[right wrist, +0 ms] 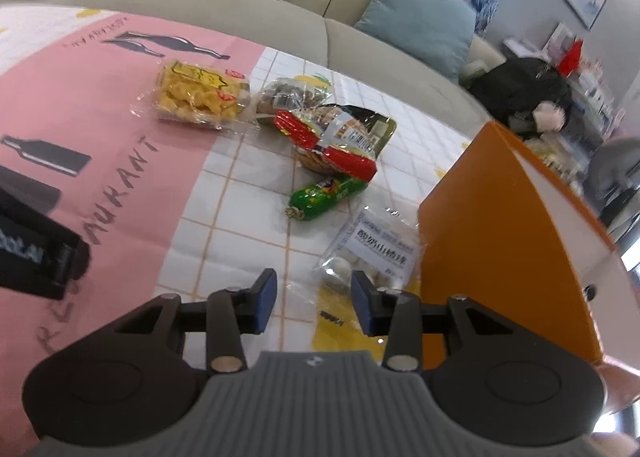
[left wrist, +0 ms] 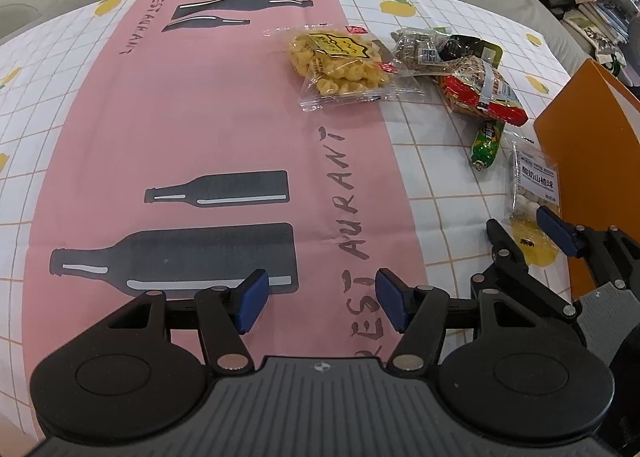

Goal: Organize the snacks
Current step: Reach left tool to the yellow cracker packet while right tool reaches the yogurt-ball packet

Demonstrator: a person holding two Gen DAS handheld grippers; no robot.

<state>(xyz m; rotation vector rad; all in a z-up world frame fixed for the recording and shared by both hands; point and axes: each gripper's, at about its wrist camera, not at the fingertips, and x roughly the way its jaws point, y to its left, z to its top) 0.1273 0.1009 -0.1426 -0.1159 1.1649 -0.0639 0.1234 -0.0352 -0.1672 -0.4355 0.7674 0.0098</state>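
One clear snack packet (right wrist: 374, 253) lies just beyond the open, empty right tool (right wrist: 314, 303).

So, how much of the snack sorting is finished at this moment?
Nothing looks sorted yet. The yellow snack bag, red packet, green sausage and white-label bag all lie on the tablecloth beside the orange box. The right gripper is open near the white-label bag; the left gripper is empty.

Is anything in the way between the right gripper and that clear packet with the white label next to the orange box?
Nothing visible: the right gripper, fingers apart, hovers just short of the clear packet.
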